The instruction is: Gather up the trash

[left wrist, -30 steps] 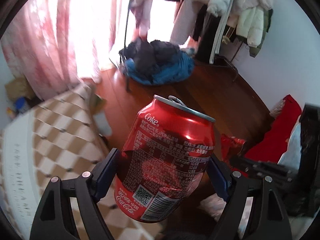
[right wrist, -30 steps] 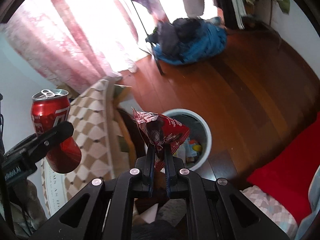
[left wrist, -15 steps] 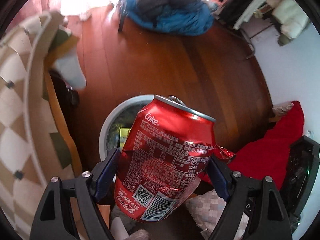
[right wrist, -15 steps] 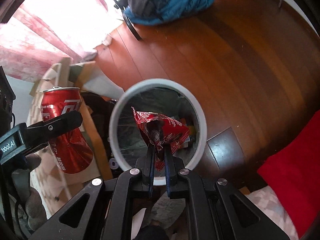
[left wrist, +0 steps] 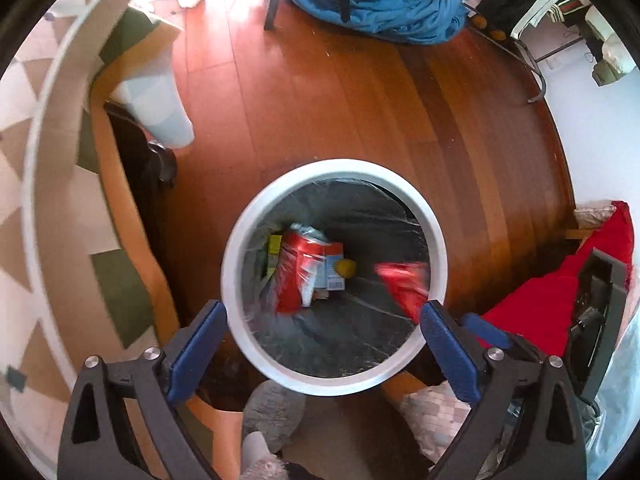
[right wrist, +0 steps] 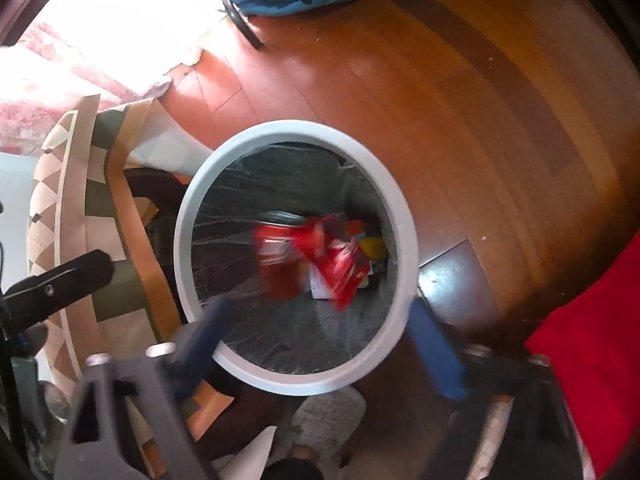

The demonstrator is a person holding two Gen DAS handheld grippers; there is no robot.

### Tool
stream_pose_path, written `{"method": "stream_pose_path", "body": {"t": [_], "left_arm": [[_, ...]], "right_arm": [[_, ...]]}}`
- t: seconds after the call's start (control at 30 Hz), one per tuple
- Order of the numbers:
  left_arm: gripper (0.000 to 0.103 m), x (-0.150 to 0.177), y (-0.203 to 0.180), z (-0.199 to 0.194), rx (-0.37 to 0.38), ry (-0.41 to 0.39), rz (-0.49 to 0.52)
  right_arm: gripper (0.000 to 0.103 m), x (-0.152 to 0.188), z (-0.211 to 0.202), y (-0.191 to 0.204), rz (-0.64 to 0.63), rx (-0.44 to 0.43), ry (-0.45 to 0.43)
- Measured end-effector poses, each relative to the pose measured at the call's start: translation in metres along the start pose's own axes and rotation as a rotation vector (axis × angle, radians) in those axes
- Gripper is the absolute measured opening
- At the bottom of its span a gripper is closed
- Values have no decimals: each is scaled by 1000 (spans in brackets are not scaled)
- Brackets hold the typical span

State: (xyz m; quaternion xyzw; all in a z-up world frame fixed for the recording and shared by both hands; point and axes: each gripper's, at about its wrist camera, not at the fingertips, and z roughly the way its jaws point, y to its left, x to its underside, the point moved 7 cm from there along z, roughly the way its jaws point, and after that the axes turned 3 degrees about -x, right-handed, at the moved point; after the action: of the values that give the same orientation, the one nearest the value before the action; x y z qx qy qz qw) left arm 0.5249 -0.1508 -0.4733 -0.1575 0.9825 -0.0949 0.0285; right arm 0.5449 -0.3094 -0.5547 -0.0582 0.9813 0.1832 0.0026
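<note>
Because both tongs hang right over the white bin (left wrist: 236,312), whatever they let go can only fall inside. The left gripper (left wrist: 322,334) has its blue pads (left wrist: 196,340) spread wide with nothing between them. The right gripper (right wrist: 316,344) is spread wide too, though it looks blurry. Down in the bin, the red can (left wrist: 294,270) is a blur near the bottom, and the red snack wrapper (right wrist: 340,268) is a blur beside it, so I think both are falling or just landing. Other bits of trash, like a yellow thing (left wrist: 346,268), lie there as well. Around the bin is brown wood floor (left wrist: 360,100). This drop looks done.
</note>
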Motion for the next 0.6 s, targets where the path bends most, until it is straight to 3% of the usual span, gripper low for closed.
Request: {"method": "stream_pose_path", "body": {"t": [0.13,0.33,0.6], "left_arm": [[99,8,5,-22,-78,-58,27],[99,24,9,-50,-161,-116,56],[99,63,6,-110,-187,-182,88]], "right_arm": [[103,9,-18,-1,-9,73,1],[103,25,-58,3,-14,173,-42],[103,59,-136,32,-53,167,-109]]}}
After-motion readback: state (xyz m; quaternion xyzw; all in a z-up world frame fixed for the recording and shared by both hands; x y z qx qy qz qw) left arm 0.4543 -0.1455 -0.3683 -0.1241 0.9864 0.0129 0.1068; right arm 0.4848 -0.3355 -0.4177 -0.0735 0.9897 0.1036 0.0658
